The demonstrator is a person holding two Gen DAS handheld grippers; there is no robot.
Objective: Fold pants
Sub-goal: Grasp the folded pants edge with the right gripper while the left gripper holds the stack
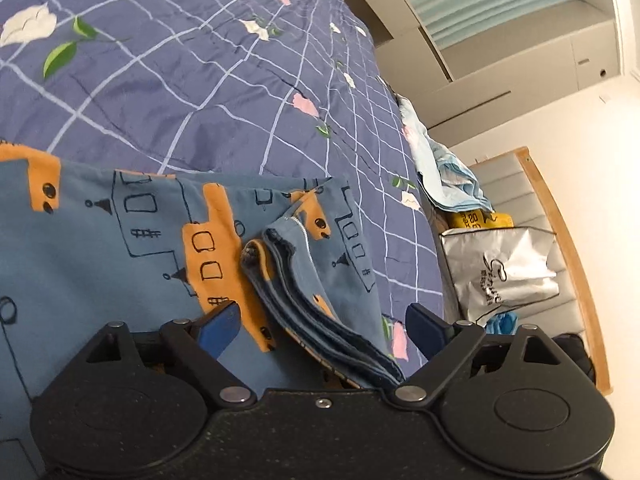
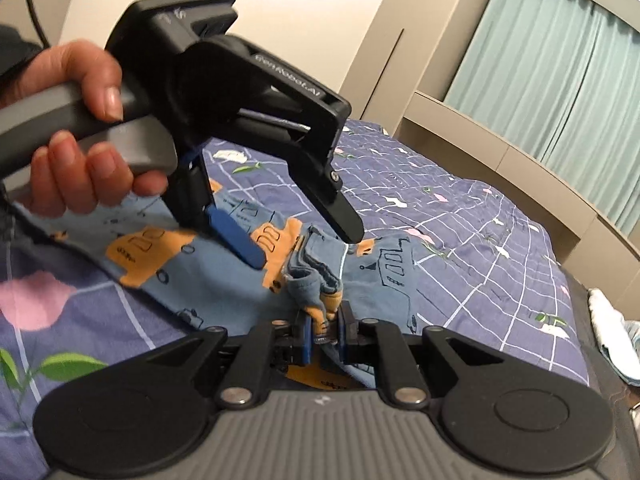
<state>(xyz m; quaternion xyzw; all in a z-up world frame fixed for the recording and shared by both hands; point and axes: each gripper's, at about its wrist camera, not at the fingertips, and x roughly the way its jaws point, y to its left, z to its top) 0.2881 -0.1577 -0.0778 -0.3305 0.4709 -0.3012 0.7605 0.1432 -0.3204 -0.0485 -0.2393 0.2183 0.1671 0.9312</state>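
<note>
Blue pants (image 1: 120,240) printed with orange vehicles lie on a purple checked bed cover (image 1: 200,80). In the left wrist view a folded, stacked hem (image 1: 288,276) runs between the fingers of my left gripper (image 1: 320,312). Its blue pads stand wide apart and do not press on the hem. The right wrist view shows that left gripper (image 2: 304,246) from the side, held by a person's hand (image 2: 80,120) and hovering just over the pants (image 2: 392,272). My right gripper (image 2: 323,332) is shut on a bunched end of the pants fabric.
Beside the bed stand a silver bag (image 1: 504,272) and a padded panel with a wooden edge (image 1: 560,220). Light blue cloth (image 1: 444,172) lies at the bed's edge. Pale cabinets and a green curtain (image 2: 540,60) line the far wall. The bed cover (image 2: 480,208) stretches beyond the pants.
</note>
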